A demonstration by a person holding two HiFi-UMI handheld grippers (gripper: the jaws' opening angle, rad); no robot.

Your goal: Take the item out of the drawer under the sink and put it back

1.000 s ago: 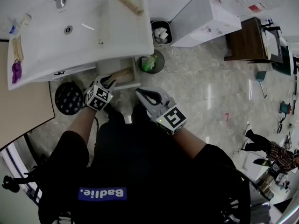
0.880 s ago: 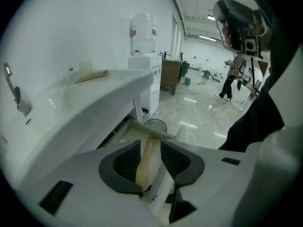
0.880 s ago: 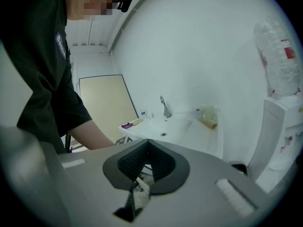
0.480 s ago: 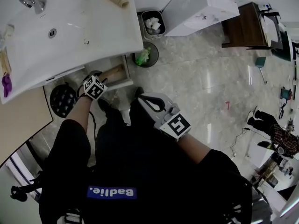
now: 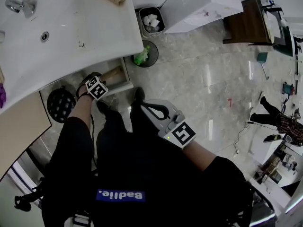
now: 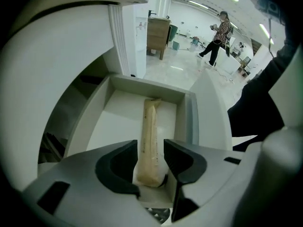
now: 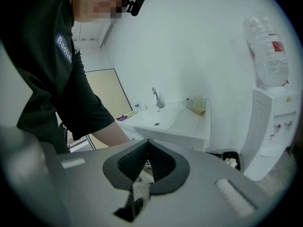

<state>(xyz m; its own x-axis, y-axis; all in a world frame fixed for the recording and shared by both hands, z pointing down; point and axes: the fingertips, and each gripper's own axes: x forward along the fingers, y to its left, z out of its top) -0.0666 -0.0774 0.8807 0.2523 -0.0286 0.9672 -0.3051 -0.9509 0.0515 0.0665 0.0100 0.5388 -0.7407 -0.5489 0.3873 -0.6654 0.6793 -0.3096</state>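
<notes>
The left gripper (image 6: 151, 148) has just been opening its 2 jaws, now loose around the near end of the tan tube (image 6: 150, 122); the right gripper (image 7: 147, 150) is closed and empty. A pad brushing the tube on withdrawal could drag it askew. It lies alone in the open drawer (image 6: 187, 112).

Drawer (image 5: 128, 77) largely beneath sink (image 5: 85, 22)

Right beside the water dispenser (image 5: 203, 6), a square bin (image 5: 162, 22) holds white tissue. A round bin (image 5: 154, 51) sits near it, and a wooden cabinet (image 5: 246, 25) flanks its other side.
</notes>
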